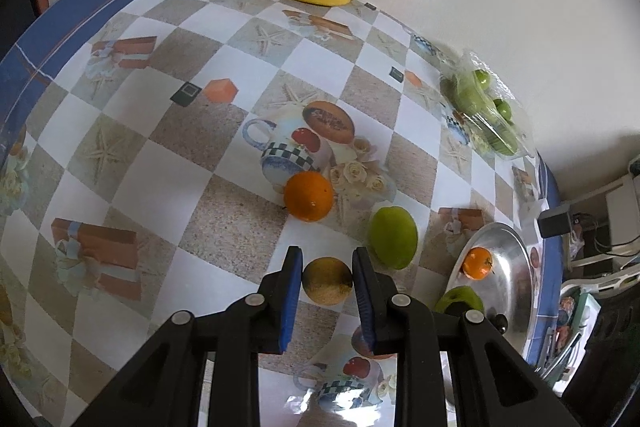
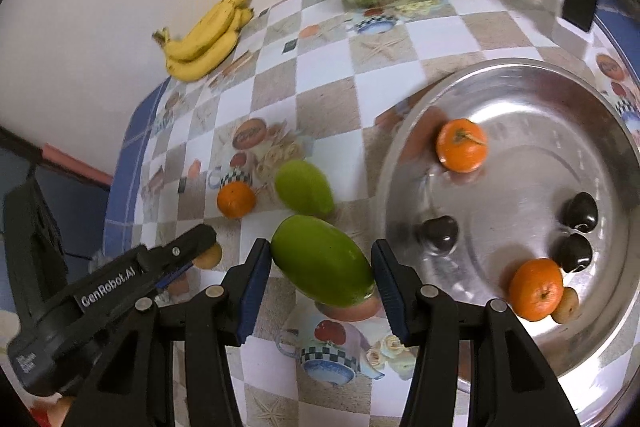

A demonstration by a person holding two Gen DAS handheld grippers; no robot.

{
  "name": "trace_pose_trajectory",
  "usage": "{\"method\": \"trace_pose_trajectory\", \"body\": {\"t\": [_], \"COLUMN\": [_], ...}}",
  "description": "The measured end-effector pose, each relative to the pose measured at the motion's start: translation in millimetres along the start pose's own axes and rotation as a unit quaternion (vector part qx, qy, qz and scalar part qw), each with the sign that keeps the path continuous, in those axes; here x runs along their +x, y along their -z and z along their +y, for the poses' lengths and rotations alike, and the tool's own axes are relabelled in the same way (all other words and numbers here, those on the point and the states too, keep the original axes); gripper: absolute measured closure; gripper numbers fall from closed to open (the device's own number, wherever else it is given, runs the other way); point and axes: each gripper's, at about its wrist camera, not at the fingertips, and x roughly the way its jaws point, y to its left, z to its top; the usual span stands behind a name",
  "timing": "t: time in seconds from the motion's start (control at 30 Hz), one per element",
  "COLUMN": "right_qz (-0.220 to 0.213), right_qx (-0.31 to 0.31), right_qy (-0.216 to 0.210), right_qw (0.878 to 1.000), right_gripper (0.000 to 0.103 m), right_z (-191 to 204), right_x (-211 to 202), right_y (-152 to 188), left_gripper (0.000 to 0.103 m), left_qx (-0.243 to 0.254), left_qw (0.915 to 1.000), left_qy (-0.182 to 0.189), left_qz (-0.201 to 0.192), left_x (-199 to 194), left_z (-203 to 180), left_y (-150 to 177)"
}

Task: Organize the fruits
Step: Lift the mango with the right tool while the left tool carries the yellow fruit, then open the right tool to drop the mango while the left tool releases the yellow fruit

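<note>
Two grippers at work over the checked tablecloth (image 1: pixel 168 155).

Left gripper (image 1: pixel 327 281): blue pads flanking a small round brownish fruit (image 1: pixel 327 281) at lower centre of the left wrist view, pads touching or all but touching its sides; apparently clamped on it, though not certain. No long axis to worry about there.

Right gripper (image 2: pixel 322 263): fingers apart, straddling a large green mango (image 2: pixel 322 261) at lower centre of the right wrist view. Left pad just at the fruit's upper-left end, right pad near but seemingly clear of its lower-right end. Long axis running upper left to lower right, roughly along the line between the fingers, so probably an awkward end-to-end squeeze.

Steel tray (image 2: pixel 400 155) immediately right of that mango, already holding two oranges and dark fruits; clearly nearer the right gripper. Second green mango (image 2: pixel 304 187) and a loose orange (image 2: pixel 236 200) just above, left of centre.
</note>
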Motion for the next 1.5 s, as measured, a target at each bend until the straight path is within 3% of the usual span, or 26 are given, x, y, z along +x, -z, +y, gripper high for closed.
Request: {"method": "trace_pose_trajectory", "body": {"t": [0.4,0.73,1.07,1.5], "right_qz": [-0.04,-0.067,-0.067,-0.035], "right_qx": [0.083,0.14,0.126,0.125], "right_qy": [0.028,0.044,0.042,0.058], "right_qw": [0.995,0.987,0.989,0.99], "right_gripper": [0.05,0.049,0.049,0.049], "right_z": [-65.0,-115.2,-115.9,-118.0], "right_x": [-33.2,-55.9,-52.3,-24.1], "right_y": [-12.2,-13.1,-15.6,-14.4], "left_gripper": [0.075,0.075,0.075,0.075], "left_qx": [0.078,0.187,0.242,0.264], "left_qw": [0.9969,0.9824,0.9699,0.963], "left_qy": [-0.011,-0.002,0.0,-0.007], "left_qz": [-0.004,0.003,0.03,0.053], "left_x": [3.9,13.1,34.3,62.0], "left_z": [-53.3,-120.0,-147.4,-152.6], "left_y": [21.2,59.6,83.7,98.4]}}
